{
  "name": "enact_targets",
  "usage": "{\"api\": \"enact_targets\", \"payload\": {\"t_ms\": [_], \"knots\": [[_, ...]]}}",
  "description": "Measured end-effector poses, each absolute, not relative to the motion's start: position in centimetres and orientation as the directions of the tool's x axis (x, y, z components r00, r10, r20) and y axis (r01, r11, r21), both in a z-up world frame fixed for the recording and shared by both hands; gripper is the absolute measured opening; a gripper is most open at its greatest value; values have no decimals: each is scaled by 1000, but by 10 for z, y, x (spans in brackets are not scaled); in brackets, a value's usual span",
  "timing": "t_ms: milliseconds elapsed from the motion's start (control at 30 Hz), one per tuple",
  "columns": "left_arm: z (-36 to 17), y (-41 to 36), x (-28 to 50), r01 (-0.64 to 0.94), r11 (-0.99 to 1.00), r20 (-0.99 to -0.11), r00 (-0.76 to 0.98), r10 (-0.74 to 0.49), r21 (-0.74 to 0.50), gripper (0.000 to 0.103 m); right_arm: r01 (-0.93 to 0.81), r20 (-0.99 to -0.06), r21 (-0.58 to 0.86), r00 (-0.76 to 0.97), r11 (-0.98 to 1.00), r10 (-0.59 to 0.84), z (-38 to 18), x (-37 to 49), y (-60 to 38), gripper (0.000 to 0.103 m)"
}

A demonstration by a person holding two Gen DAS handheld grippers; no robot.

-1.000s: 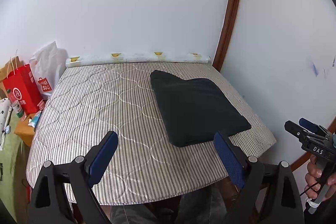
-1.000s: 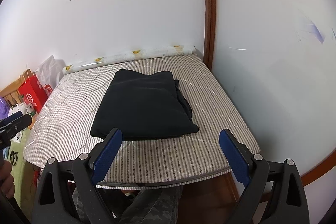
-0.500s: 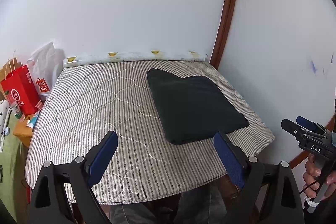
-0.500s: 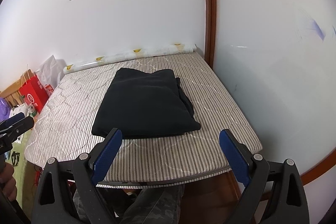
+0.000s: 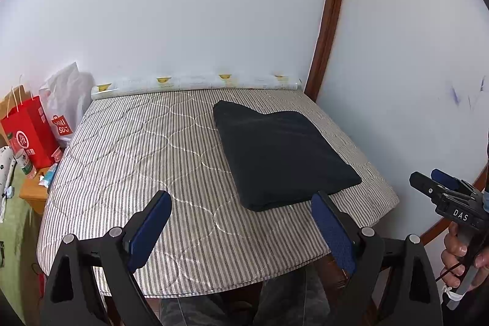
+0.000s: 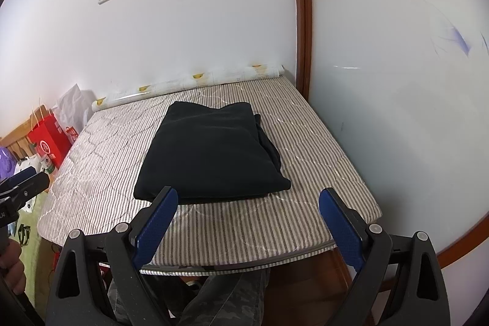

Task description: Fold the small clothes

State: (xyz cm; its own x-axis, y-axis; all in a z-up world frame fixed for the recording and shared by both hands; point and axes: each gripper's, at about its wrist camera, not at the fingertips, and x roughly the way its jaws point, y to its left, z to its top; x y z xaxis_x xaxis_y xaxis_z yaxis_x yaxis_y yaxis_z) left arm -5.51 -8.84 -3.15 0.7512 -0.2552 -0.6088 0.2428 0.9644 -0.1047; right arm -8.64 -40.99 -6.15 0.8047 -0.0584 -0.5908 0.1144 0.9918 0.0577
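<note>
Striped mattress (image 5: 159, 161), folded black garment (image 5: 281, 155) resting flat; both claws spread, empty

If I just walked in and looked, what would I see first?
Your eye would go first to the folded black garment, lying on the striped quilted pad toward the side by the wood-trimmed wall. Next comes the bright red paper bag, standing beside the pad's far left corner. Nearest of all, the left gripper and right gripper hang open and empty over the pad's near edge.
</note>
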Motion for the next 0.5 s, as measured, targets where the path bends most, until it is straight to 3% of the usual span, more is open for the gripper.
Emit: {"api": "enact_targets", "payload": {"t_ms": [500], "knots": [[-30,-87,-56,250,962,-607,750,-263,-108,93,111,-583,70,811,991,-50,-58,-91,-413,93]]}}
